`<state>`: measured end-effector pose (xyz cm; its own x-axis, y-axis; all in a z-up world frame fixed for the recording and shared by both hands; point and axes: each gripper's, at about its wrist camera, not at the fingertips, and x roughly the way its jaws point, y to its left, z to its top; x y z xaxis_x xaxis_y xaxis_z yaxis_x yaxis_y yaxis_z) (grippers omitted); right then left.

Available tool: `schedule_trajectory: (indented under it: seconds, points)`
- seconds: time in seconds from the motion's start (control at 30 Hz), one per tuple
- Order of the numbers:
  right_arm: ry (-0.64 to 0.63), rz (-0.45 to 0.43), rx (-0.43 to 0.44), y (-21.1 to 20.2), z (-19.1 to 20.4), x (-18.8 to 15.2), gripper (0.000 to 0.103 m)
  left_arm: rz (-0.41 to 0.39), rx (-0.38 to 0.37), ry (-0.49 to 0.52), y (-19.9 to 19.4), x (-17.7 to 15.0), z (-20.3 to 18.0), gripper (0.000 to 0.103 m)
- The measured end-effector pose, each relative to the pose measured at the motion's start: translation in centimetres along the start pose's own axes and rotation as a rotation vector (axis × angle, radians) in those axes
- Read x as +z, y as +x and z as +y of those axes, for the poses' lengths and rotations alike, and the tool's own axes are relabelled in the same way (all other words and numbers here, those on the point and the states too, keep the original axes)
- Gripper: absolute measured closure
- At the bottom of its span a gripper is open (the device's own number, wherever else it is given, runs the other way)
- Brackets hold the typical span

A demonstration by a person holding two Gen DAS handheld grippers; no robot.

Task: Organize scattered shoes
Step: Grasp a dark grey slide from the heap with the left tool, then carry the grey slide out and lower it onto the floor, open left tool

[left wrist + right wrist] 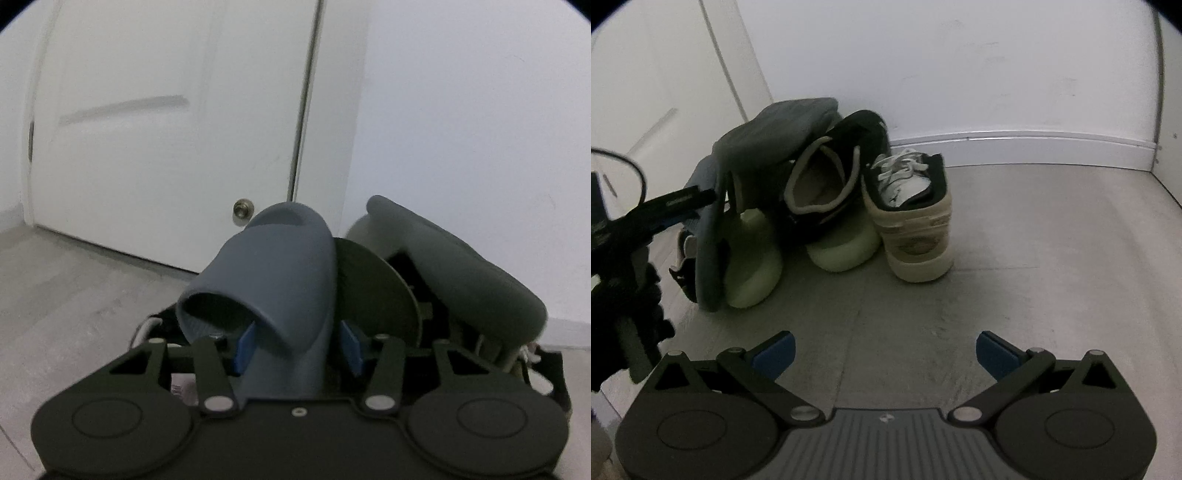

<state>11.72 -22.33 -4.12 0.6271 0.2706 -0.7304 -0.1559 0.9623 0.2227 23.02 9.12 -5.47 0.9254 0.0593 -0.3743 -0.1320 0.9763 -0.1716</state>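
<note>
My left gripper point(297, 350) is shut on a blue-grey slipper point(273, 273): one blue pad sits inside its opening and the other presses on its outer side. The slipper is tilted up against the pile of shoes. In the right wrist view the same slipper point(705, 240) leans on a pale green slipper point(753, 266). A grey slipper point(775, 129) lies on top of the pile. A black sneaker point(827, 177) rests on a second green slipper point(846, 247). A cream sneaker point(916, 221) stands beside them. My right gripper point(884, 354) hangs open over bare floor, with nothing between its fingers.
A white door point(166, 129) with a metal door stop point(242, 212) stands behind the pile on the left. A white wall and baseboard point(1015, 146) run behind the shoes. Grey floor point(1034, 277) stretches to the right of the cream sneaker.
</note>
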Motion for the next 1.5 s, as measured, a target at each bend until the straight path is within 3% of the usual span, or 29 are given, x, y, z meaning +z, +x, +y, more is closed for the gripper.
schedule_trajectory:
  seconds: [0.17,0.33,0.5,0.7,0.9,1.17,1.37,1.5]
  points:
    - [-0.009,0.011,0.022,0.9,0.4,0.1,0.000,-0.005,-0.048,-0.114,1.4,0.0,1.7,0.046]
    - [-0.018,0.011,0.031,1.3,0.7,0.2,0.000,-0.021,-0.113,-0.190,1.4,0.1,2.7,0.068]
    - [-0.022,0.018,0.031,1.6,0.9,0.1,0.000,-0.040,-0.124,-0.217,0.1,0.2,2.6,0.076]
    - [-0.034,0.004,0.030,1.1,1.4,-0.2,0.000,-0.061,-0.172,-0.133,-2.6,0.8,1.6,0.081]
    - [-0.031,-0.031,0.016,-0.1,1.5,-0.4,0.000,-0.074,-0.207,-0.003,-8.1,0.6,0.1,0.082]
    - [-0.018,-0.076,-0.043,-2.3,0.6,-1.0,0.000,0.059,-0.299,0.028,-14.8,-2.7,-2.4,0.082]
    - [0.009,-0.087,-0.122,-3.6,-1.6,-1.8,0.000,0.189,-0.397,0.038,-15.7,-6.5,-5.6,0.082]
    - [0.013,-0.094,-0.176,-4.4,-3.0,-2.2,0.000,0.226,-0.482,0.123,-15.6,-8.3,-8.7,0.082]
